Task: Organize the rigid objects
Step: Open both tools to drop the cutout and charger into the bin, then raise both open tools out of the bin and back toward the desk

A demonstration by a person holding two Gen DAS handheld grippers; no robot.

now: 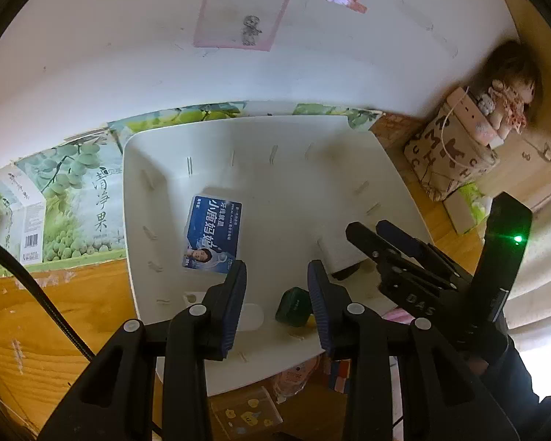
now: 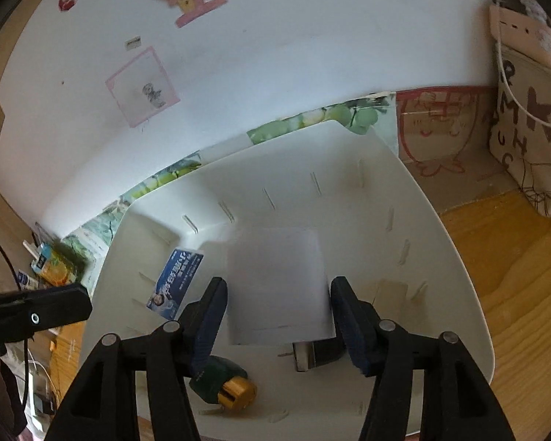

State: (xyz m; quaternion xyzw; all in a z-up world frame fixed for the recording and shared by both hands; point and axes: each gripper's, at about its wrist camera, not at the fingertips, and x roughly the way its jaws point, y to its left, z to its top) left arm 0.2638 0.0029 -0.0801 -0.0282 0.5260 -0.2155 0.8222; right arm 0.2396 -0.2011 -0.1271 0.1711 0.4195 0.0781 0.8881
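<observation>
A white plastic bin (image 1: 128, 220) (image 2: 459, 275) stands on the wooden table. On its floor lie a blue printed box (image 1: 213, 235) (image 2: 176, 279) and a dark green bottle with a gold cap (image 1: 293, 307) (image 2: 213, 378). My left gripper (image 1: 277, 268) hangs over the bin's near edge, its jaws a little apart with nothing between them. My right gripper (image 2: 278, 283) (image 1: 365, 228) is over the bin's right side. A white box (image 2: 275, 286) (image 1: 339, 253) fills the gap between its pads, and its edges are blurred. Something dark lies under the box; I cannot tell what.
Behind the bin and to its left stands a fruit carton with a green grape print (image 1: 73, 202). At the right are a lettered cloth bag (image 1: 448, 161) (image 2: 532, 139) and a doll (image 1: 510, 99). A juice carton (image 2: 51, 261) is at the left, small packets (image 1: 246, 415) in front.
</observation>
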